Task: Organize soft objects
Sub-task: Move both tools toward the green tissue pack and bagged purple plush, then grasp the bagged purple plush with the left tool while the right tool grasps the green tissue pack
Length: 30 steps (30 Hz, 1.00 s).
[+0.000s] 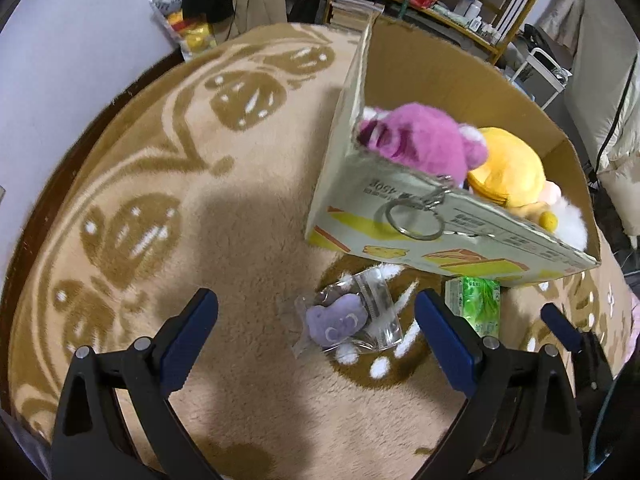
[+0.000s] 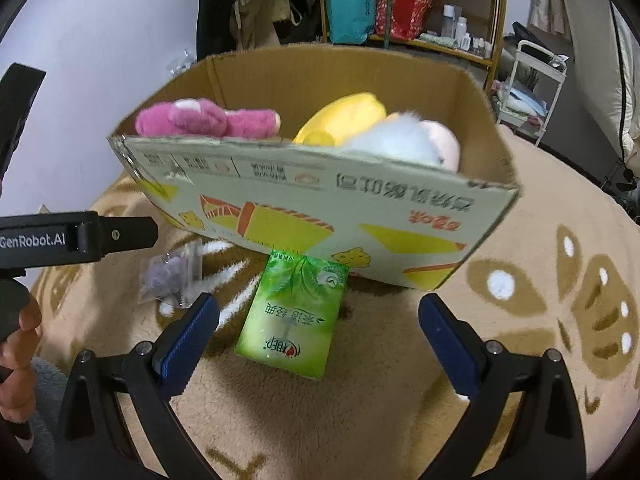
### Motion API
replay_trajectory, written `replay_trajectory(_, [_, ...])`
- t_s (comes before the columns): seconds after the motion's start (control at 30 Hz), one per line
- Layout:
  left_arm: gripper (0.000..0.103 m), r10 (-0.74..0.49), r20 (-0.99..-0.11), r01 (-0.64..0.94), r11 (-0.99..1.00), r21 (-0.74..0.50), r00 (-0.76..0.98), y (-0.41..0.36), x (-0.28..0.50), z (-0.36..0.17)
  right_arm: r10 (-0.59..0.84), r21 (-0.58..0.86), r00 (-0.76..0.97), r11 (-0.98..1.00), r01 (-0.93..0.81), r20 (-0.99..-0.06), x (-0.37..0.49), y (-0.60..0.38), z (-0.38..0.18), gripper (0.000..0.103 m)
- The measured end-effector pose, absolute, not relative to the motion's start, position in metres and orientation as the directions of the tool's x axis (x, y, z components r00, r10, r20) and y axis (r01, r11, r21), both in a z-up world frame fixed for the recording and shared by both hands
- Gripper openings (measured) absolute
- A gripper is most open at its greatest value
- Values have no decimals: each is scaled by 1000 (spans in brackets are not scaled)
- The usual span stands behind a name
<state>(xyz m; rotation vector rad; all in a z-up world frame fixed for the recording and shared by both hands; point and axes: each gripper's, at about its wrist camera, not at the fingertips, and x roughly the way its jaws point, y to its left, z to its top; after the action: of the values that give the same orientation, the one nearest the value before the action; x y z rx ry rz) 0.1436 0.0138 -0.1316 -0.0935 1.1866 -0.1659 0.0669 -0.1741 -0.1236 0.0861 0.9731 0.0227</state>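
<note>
Indoor light, moderately bright, warm cast; broad soft shadow across blanket (image 1: 248, 220) in left view, dark patch near bottom edge; strong fisheye bending, black corners in both views; box (image 2: 320, 200) rim slightly motion-blurred in right view, white plush (image 2: 400, 140) smeared, soft; glare on green tissue pack (image 2: 292, 312) and clear wrapper (image 1: 380, 312); background shelf (image 2: 440, 40) soft but legible.

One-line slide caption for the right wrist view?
Open right tongs hover over a green tissue pack lying against the cardboard box of plush toys.
</note>
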Motion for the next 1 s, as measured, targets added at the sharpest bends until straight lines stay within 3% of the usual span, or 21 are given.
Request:
replay_trajectory(0.47, [98, -189, -937, 84, 982, -171, 293, 0, 162, -167, 54, 58, 501, 998, -8, -864, 81, -160, -152, 103])
replay_trajectory(1.0, [97, -100, -957, 131, 989, -67, 273, -26, 169, -185, 33, 53, 429, 998, 35, -903, 103, -149, -176, 103])
